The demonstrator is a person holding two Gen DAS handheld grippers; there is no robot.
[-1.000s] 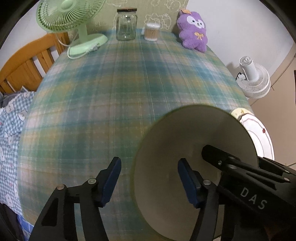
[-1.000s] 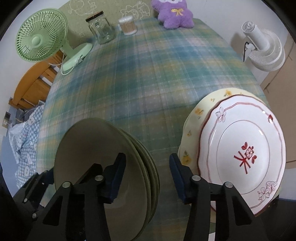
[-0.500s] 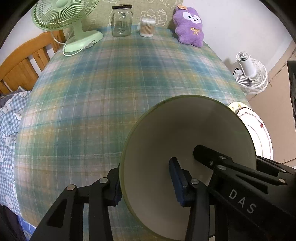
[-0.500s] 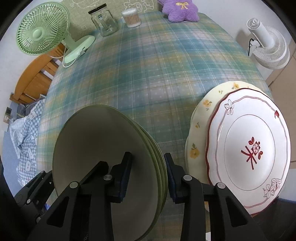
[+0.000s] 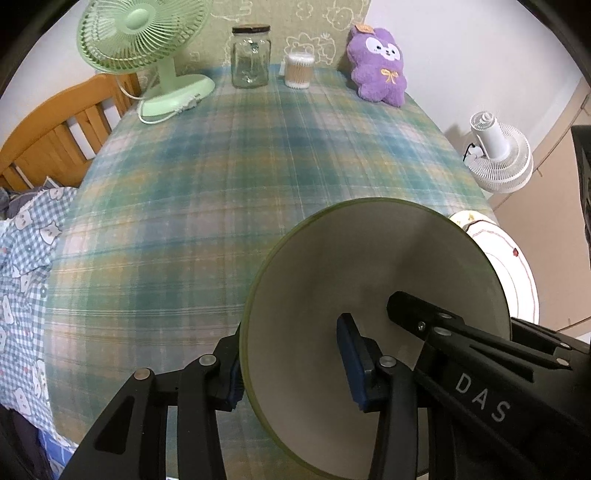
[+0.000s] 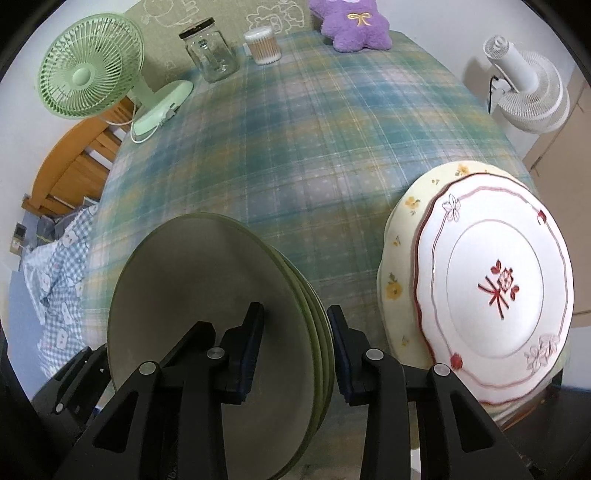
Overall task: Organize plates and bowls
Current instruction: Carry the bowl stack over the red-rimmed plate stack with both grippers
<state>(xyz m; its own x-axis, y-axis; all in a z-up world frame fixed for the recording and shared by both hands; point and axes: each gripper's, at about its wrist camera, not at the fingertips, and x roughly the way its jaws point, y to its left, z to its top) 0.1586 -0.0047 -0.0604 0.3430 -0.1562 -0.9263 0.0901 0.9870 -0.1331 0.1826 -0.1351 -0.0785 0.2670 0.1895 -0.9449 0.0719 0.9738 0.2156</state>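
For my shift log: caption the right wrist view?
Right gripper clamps the rim of stacked green plates beside the floral plates.

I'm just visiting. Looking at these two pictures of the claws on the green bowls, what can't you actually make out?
- Underside of the green bowl stack, both views: hidden by the bowls themselves.
- Yellow flowered plate, right view: mostly covered by the white plate; left view shows only slivers behind the bowls.
- Near table edge, both views: blocked by the left claw and right claw.
- Green fan, left view: top cut off.
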